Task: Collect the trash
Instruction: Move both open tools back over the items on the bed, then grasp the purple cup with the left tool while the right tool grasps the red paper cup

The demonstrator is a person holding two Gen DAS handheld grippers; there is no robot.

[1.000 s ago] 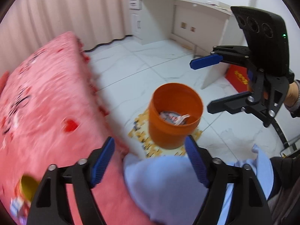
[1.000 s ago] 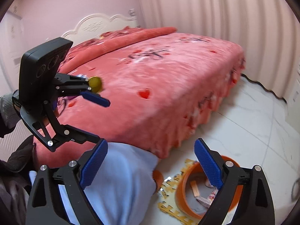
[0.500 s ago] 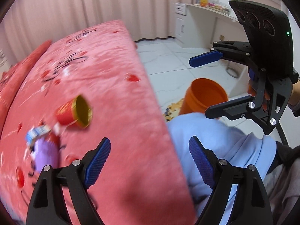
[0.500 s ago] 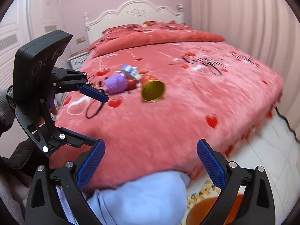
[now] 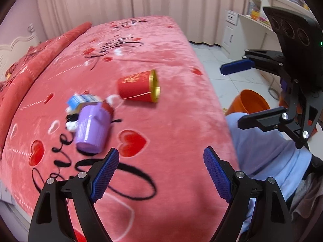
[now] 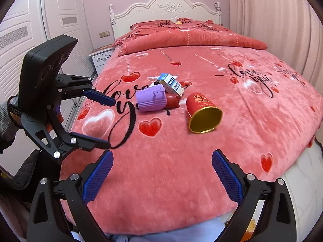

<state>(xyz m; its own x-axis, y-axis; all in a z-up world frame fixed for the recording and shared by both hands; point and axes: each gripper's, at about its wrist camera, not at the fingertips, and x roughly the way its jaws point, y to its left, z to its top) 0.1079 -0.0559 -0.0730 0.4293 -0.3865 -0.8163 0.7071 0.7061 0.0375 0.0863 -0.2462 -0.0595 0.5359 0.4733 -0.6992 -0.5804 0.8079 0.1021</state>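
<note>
Trash lies mid-bed (image 6: 252, 121): we judge the tipped red paper cup (image 6: 202, 113) light and crushable, best pinched across its wall. Our left gripper (image 5: 161, 173) and right gripper (image 6: 162, 171) gape wide, both empty.

Four trash items lie on the bed. A red paper cup (image 6: 202, 112) with gold lining lies on its side, well in from the edges. A ribbed purple cup (image 6: 151, 99) lies on its side near it. A dark red item (image 6: 172, 100) and a blue-and-white carton (image 6: 171, 82) touch the purple cup. An orange bin (image 5: 249, 103) stands on the floor beside the bed's edge.
</note>
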